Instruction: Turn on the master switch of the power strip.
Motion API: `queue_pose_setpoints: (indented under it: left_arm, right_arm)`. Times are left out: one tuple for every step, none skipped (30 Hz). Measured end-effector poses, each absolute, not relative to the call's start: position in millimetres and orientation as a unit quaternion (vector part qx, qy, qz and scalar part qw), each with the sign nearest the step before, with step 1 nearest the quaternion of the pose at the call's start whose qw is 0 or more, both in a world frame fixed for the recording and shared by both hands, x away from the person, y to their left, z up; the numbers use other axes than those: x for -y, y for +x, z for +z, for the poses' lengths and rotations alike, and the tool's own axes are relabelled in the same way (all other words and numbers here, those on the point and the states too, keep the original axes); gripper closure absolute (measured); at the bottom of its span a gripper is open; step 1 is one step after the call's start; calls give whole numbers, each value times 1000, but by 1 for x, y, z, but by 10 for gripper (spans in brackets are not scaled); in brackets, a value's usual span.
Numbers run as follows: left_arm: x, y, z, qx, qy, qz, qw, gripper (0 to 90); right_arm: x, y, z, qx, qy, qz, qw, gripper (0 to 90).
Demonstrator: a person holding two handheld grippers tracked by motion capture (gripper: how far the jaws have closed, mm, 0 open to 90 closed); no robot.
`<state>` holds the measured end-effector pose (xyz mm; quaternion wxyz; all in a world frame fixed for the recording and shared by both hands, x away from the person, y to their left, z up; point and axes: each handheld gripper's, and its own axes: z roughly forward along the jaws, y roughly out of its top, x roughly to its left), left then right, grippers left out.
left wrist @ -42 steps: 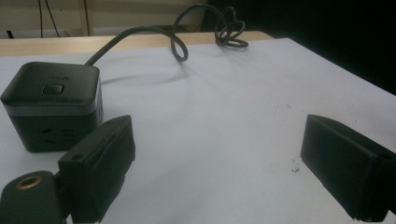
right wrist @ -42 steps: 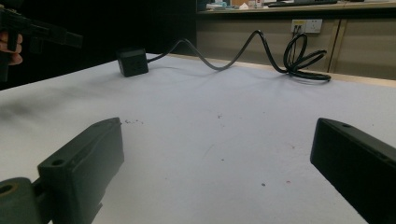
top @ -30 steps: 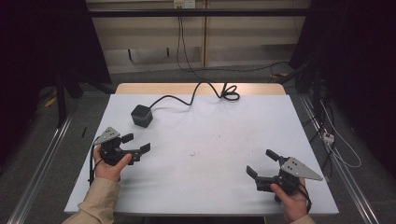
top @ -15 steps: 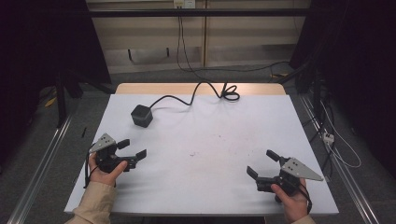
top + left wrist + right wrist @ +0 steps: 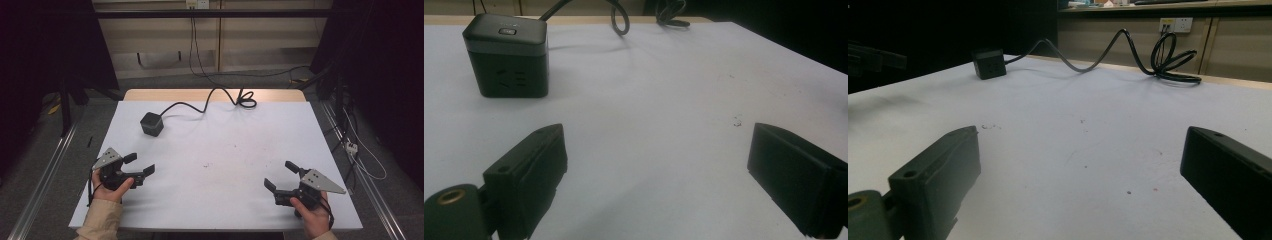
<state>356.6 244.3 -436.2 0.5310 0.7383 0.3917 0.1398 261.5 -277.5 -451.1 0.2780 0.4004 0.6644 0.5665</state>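
Left tool [image 5: 139,165] and right tool [image 5: 281,176] low over the table, jaws wide apart.

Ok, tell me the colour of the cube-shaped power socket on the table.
Black, with a slightly greyer top; the power cube shows best in the left gripper view.

White table [image 5: 225,150], black socket cube [image 5: 151,123] far left, its cable [image 5: 210,102] coiled at far edge, faint specks, perhaps stains
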Motion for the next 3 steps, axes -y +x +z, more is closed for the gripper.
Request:
queue_pose_setpoints:
  left_arm:
    - [-244, 357, -436, -391, 738, 140, 532, 88]
    - [-244, 356, -436, -391, 737, 139, 533, 87]
    - [-243, 356, -436, -390, 738, 139, 533, 88]
  right_arm:
    - [277, 262, -451, -665, 400, 566, 278, 22]
    - [277, 262, -451, -665, 400, 567, 277, 22]
    - [277, 262, -451, -664, 402, 567, 277, 22]
